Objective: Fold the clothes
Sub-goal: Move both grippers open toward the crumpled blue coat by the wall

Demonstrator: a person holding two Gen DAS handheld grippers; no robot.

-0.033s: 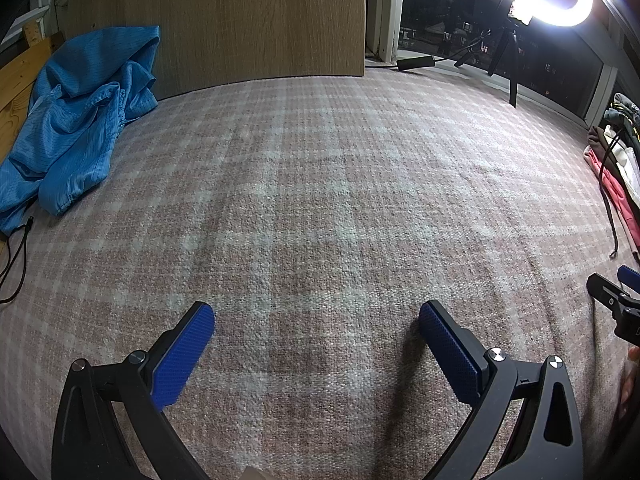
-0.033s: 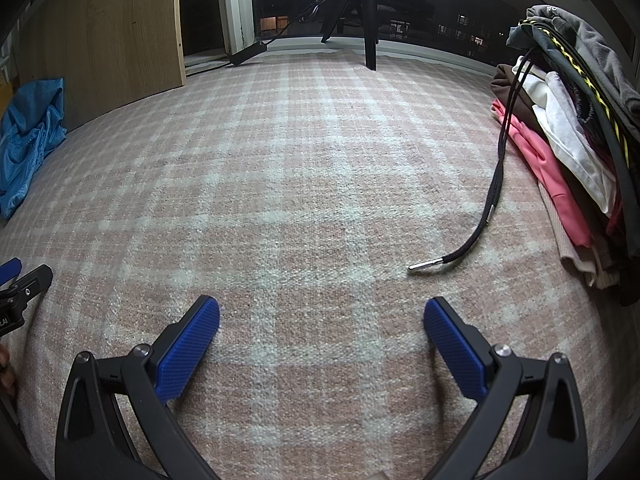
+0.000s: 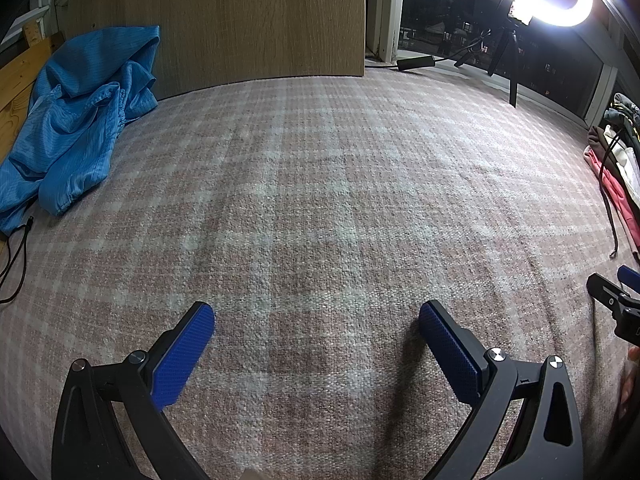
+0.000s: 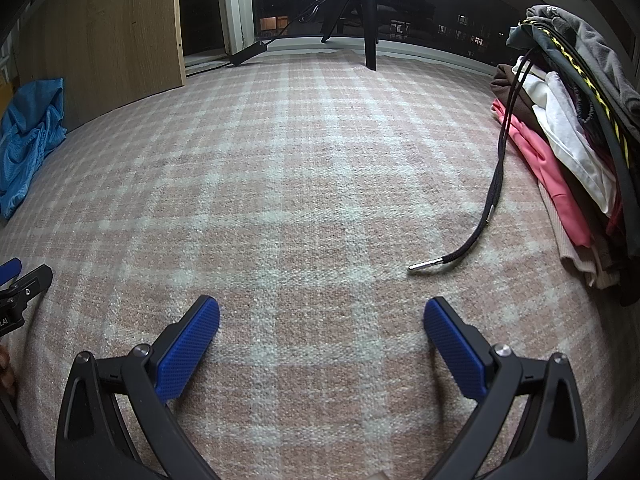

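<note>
Few letters, "LAI", mark left hand-held gripper (image 4: 16,300).

Handheld grippers: black frames, blue pads.
Left gripper (image 3: 316,320) and right gripper (image 4: 322,316): curved black arms, silver pivot screws, textured blue fingertip pads (image 4: 188,350).

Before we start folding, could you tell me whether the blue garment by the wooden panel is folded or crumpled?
Crumpled: the blue garment lies bunched in loose, uneven creases.

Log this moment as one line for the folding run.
stage: before pickup | left gripper: open, empty | right gripper: open, empty | blue garment: crumpled, left | clothes stack: right
</note>
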